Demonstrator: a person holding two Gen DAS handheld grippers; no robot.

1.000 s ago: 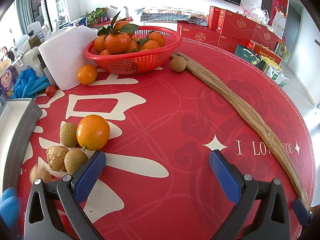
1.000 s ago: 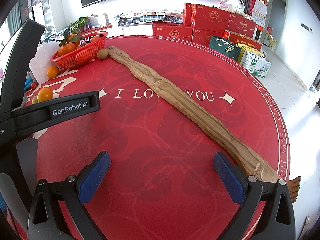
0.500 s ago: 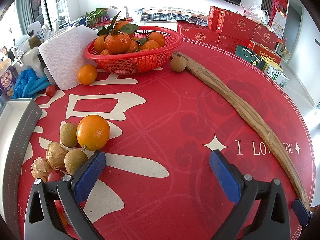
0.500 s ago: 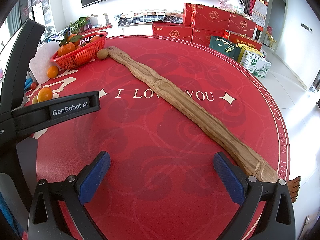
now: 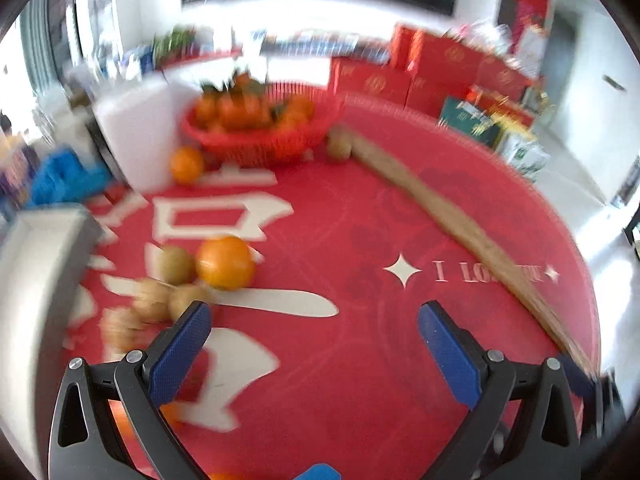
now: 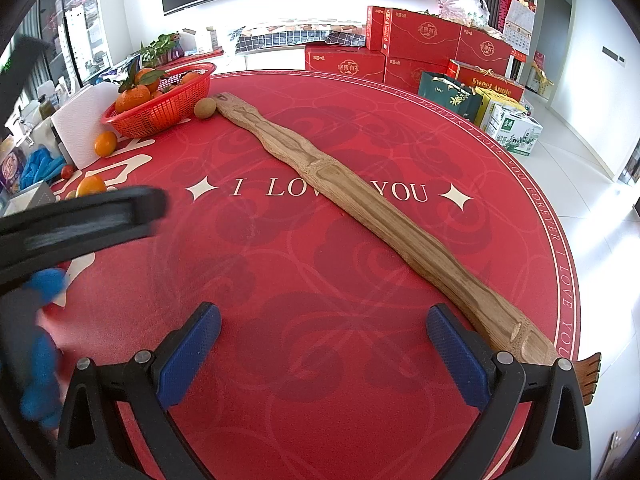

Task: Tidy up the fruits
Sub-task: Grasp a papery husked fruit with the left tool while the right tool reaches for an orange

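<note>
A red basket (image 5: 260,136) (image 6: 160,110) piled with leafy oranges stands at the far left of the round red table. Loose fruit lies on the cloth: an orange (image 5: 225,263) with brown kiwis (image 5: 176,264) and walnuts (image 5: 150,300) beside it, a second orange (image 5: 186,164) by the basket, and a kiwi (image 6: 205,108) at the tip of the wooden board. My left gripper (image 5: 314,318) is open and empty, just right of the near fruit cluster; its view is blurred. My right gripper (image 6: 322,334) is open and empty over bare cloth.
A long wavy wooden board (image 6: 360,208) runs diagonally across the table. A white paper roll (image 6: 80,124) and blue gloves (image 6: 42,166) sit at the left edge. Red gift boxes (image 6: 416,44) stand behind the table. The left tool's black body (image 6: 72,224) crosses the right wrist view.
The left gripper has swung quickly, blurring its view; the basket and fruit now sit more to the centre. The right gripper has held still.
</note>
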